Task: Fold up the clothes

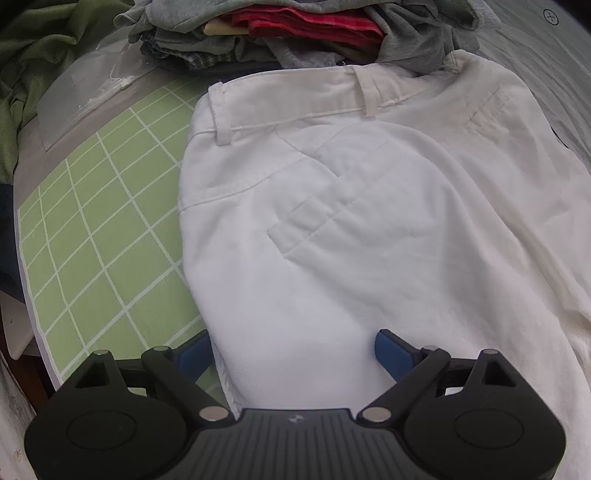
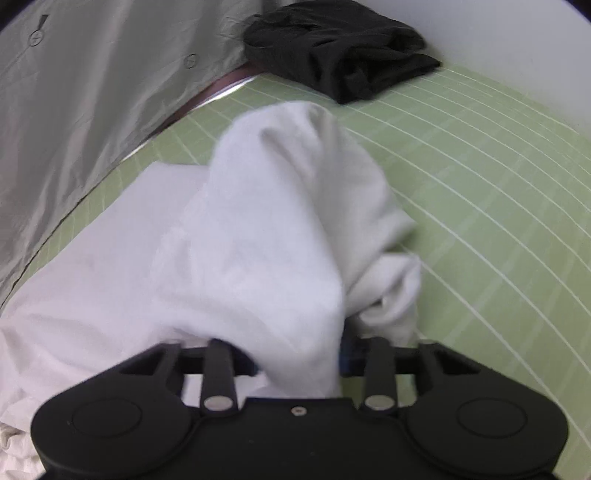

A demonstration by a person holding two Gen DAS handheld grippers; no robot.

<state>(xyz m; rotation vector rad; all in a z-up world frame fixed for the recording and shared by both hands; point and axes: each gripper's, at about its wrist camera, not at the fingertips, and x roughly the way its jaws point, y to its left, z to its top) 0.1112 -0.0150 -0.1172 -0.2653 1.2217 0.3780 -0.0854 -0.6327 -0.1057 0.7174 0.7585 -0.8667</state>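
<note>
green grid mat (image 1: 110, 229) under white trousers (image 1: 351, 221); left claw (image 1: 291, 354) spread; right claw (image 2: 299, 354) pinching trousers

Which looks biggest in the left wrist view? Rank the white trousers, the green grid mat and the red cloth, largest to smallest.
1. white trousers, filling most of the frame, though nearest the camera.
2. green grid mat, partly hidden under the trousers, so its true extent is unsure.
3. red cloth, a small strip in the far pile.
</note>
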